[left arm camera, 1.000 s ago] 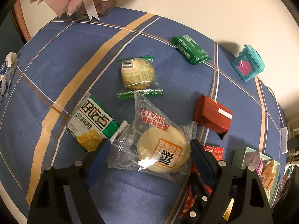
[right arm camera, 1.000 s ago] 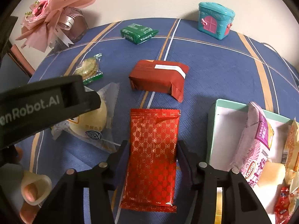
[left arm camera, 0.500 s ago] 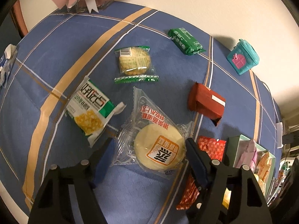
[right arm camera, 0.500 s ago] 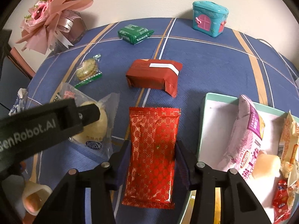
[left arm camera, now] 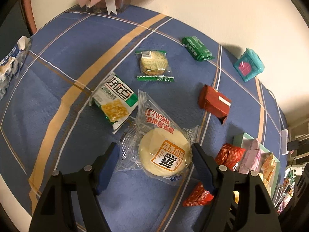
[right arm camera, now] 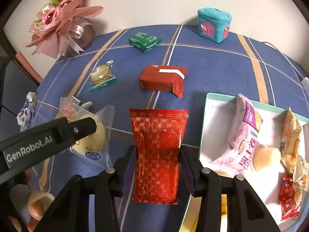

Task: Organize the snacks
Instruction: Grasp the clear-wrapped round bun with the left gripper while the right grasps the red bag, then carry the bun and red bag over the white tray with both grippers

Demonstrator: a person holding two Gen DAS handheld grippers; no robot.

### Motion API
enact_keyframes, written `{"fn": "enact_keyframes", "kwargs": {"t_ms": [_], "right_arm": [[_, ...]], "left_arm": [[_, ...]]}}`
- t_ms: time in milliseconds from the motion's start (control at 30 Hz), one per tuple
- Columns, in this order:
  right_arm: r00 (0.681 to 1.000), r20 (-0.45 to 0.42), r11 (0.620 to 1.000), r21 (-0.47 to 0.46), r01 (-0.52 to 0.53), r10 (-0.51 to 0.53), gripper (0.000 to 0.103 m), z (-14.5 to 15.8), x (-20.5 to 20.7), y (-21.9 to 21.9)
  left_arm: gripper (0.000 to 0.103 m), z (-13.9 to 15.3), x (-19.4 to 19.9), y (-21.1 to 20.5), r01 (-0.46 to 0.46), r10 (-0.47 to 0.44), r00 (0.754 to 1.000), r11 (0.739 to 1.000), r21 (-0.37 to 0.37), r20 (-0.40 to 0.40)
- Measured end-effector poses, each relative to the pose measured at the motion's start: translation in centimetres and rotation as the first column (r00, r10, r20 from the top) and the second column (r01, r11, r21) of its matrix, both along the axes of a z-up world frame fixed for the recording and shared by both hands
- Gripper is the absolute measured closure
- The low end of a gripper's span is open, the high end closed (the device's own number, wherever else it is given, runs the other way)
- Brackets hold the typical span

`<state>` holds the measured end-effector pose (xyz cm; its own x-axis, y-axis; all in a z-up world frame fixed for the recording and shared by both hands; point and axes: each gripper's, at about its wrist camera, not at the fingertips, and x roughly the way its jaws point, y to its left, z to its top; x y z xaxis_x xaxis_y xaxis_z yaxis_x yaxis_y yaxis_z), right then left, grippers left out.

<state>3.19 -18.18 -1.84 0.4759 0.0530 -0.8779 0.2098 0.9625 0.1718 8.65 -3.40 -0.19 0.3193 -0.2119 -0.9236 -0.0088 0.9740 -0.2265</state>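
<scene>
A: Left gripper?
B: Pitched steeply down over the blue plaid tablecloth. Fingers clamp a clear-wrapped round cake, red Chinese print. Its arm reads "GenRobot.AI" in the right view.
A: Right gripper?
B: Also steeply down. Jaws closing, pads pressing a red gold-patterned packet. Just right of it sits the mint-rimmed box; inside leans a pink bag, its writing too distorted to read.
</scene>
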Motion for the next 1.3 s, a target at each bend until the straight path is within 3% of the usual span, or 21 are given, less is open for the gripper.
{"fn": "enact_keyframes", "kwargs": {"t_ms": [733,1300], "right_arm": [[0.993,0.116,0.999,-0.027,0.020,-0.017,0.057,5.4,-5.7,-0.6],[0.986,0.154,0.997,-0.030,0.064,-0.059,0.057,7.6,-8.0,-2.3]], "left_arm": [[0.026,4.2,-3.9,1.0,-0.002,0.004,0.997,1.000,-0.031,0.074],[0.026,6.4,-5.5,0.4,0.012,-0.006,0.994,0.999,-0.047,0.113]]}}
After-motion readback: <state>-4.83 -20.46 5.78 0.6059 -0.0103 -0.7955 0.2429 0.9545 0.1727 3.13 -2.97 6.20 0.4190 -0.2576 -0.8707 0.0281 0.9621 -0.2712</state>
